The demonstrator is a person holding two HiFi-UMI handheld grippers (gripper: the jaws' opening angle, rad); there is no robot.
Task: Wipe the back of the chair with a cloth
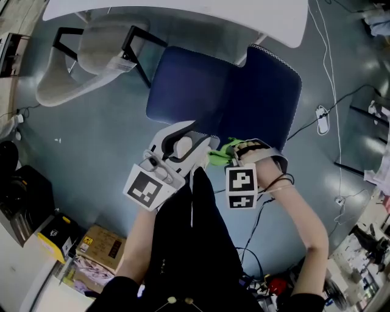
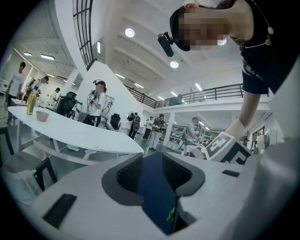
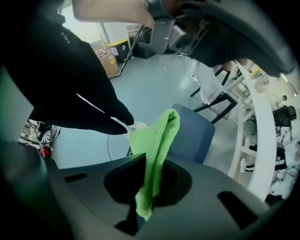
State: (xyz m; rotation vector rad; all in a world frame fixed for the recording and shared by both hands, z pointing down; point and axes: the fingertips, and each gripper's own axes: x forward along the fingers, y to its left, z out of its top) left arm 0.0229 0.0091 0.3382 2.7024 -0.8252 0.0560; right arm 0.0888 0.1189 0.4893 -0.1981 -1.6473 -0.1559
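The chair (image 1: 201,91) is clamped at its blue edge between the fingers of the left gripper (image 1: 196,139). A green cloth (image 3: 154,154) is pinched between the fingers of the right gripper (image 1: 234,153).

- The chair (image 1: 225,97) stands just ahead of both grippers, its near edge between the jaws of the left gripper (image 1: 204,146).
- The cloth (image 1: 219,157) sits in the right gripper (image 1: 235,152), between the two grippers.
- The table (image 1: 183,12) lies beyond the chair.
- A second chair (image 1: 85,55) stands ahead-left of the left gripper.
- Boxes (image 1: 100,244) sit behind-left, on the floor.
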